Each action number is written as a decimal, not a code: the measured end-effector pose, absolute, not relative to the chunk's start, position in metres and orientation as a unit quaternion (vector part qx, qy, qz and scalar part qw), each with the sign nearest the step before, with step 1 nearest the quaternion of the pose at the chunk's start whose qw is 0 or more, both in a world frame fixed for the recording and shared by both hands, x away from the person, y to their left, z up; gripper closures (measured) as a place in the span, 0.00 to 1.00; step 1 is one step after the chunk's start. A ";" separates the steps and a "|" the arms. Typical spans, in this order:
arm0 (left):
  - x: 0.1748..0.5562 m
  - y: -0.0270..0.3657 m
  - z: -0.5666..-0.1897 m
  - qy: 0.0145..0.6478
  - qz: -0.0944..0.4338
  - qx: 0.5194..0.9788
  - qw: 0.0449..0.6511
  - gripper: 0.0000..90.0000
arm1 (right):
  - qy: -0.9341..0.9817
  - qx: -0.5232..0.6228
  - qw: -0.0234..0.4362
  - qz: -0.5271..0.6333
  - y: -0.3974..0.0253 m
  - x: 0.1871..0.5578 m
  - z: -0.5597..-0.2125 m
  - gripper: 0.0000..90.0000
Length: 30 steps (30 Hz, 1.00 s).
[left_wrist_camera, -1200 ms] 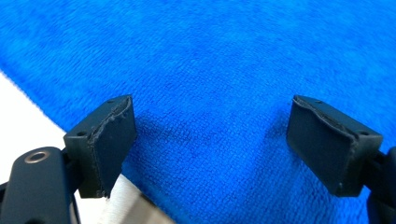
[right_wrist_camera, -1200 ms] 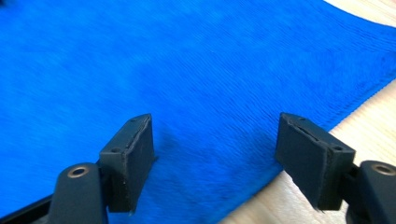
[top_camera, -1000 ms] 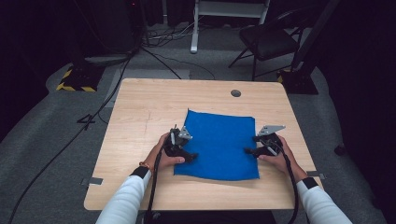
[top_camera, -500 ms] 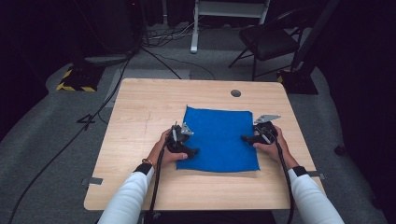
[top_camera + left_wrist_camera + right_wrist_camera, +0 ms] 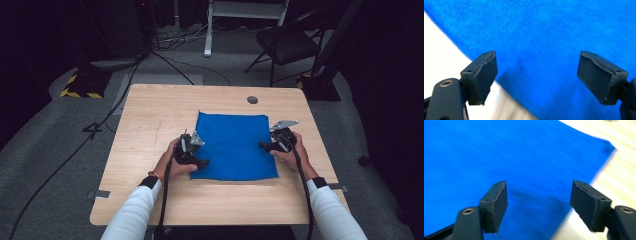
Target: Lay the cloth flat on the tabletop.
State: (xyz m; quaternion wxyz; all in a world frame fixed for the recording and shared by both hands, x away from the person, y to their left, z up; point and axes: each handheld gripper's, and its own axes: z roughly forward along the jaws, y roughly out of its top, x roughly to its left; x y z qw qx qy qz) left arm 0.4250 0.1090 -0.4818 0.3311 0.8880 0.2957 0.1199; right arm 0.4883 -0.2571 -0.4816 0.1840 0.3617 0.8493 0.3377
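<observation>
**A:** ok so where are we with the blue cloth (image 5: 233, 146)? From the high view it lies flat on the wooden table (image 5: 150, 115), 1 gripper at each side edge.

**B:** yep. The left gripper (image 5: 196, 161) sits at the cloth's left edge near the near corner, and the right gripper (image 5: 265, 146) is at the right edge about halfway up. Compared with 1 second ago, we've slid both hands a bit farther up the table, and the right one has moved more than the left. The cloth itself looks like it hasn't budged.

**A:** are the jaws doing anything yet?

**B:** nope, both sets are spread wide with nothing between them. In the left gripper view the cloth (image 5: 544, 37) runs straight ahead and under the gap, with its edge passing by the left-hand jaw. In the right gripper view the cloth (image 5: 511, 157) fills the area ahead and its edge cuts under the right-hand jaw, bare table beyond.

**A:** so we're just lining up.

**B:** that's our read: we're hunting for grab spots on the 2 side edges, probably for a fold. Nothing's pinched, so no progress on the cloth itself yet.
</observation>
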 end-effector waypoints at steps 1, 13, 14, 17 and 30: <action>0.420 0.114 -0.481 0.296 0.120 0.888 0.332 0.19 | 0.848 0.356 0.176 0.351 -0.254 0.483 -0.478 0.35; 0.375 0.182 -0.489 0.336 0.143 0.878 0.310 0.19 | 0.900 0.153 0.118 0.390 -0.145 0.396 -0.472 0.47; 0.375 0.182 -0.489 0.336 0.143 0.878 0.310 0.19 | 0.902 0.139 0.118 0.392 -0.136 0.392 -0.472 0.49; 0.374 0.188 -0.490 0.345 0.145 0.874 0.311 0.19 | 0.902 0.114 0.108 0.403 -0.113 0.383 -0.472 0.50; 0.376 0.199 -0.496 0.350 0.131 0.873 0.313 0.18 | 0.911 0.085 0.105 0.390 -0.065 0.380 -0.490 0.58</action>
